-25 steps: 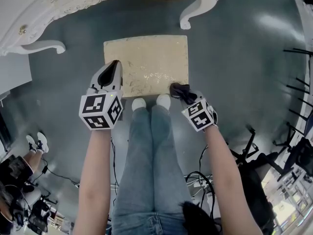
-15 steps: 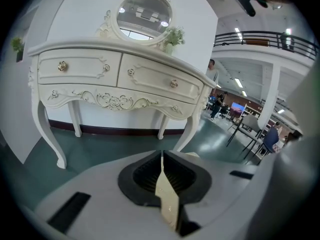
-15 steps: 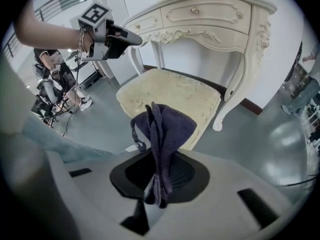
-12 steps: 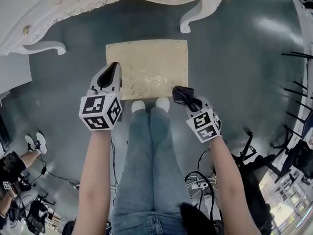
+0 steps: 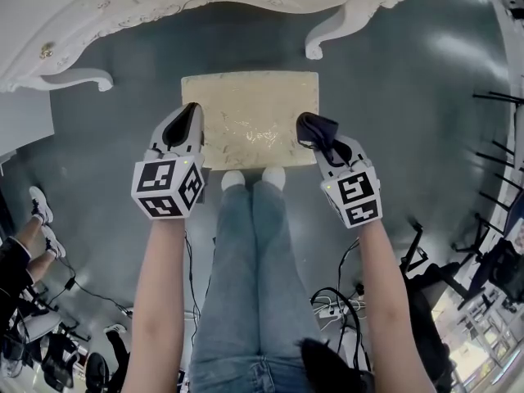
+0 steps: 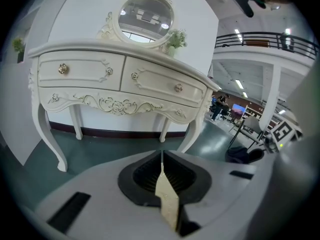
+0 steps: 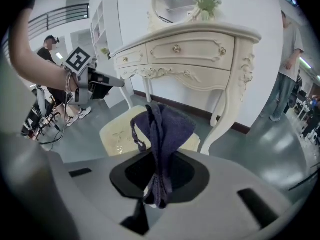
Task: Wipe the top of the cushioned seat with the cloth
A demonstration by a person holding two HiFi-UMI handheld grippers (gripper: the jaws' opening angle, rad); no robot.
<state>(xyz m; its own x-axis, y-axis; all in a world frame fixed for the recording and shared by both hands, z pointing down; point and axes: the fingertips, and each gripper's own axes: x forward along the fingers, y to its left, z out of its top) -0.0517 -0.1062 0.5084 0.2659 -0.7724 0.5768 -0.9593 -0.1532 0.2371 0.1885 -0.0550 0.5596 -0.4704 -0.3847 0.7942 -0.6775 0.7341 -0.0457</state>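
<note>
The cushioned seat (image 5: 250, 117) is a cream rectangle with a gold pattern, on the floor in front of the person's feet. My right gripper (image 5: 315, 129) is shut on a dark purple cloth (image 5: 314, 128), held at the seat's right edge. In the right gripper view the cloth (image 7: 162, 129) stands bunched up from the jaws, with the seat (image 7: 120, 131) behind it. My left gripper (image 5: 187, 113) hovers over the seat's left edge, shut and holding nothing. The left gripper view shows its jaws (image 6: 161, 170) closed together.
A white ornate dressing table (image 5: 164, 6) with curved legs (image 5: 327, 31) stands just beyond the seat; it shows with its mirror in the left gripper view (image 6: 120, 79). Chairs and cables (image 5: 426, 252) crowd the right. People stand at the left (image 5: 16, 252).
My right gripper with the cloth has moved forward and right, from the seat's near right corner up along its right edge. The left gripper has stayed put.
</note>
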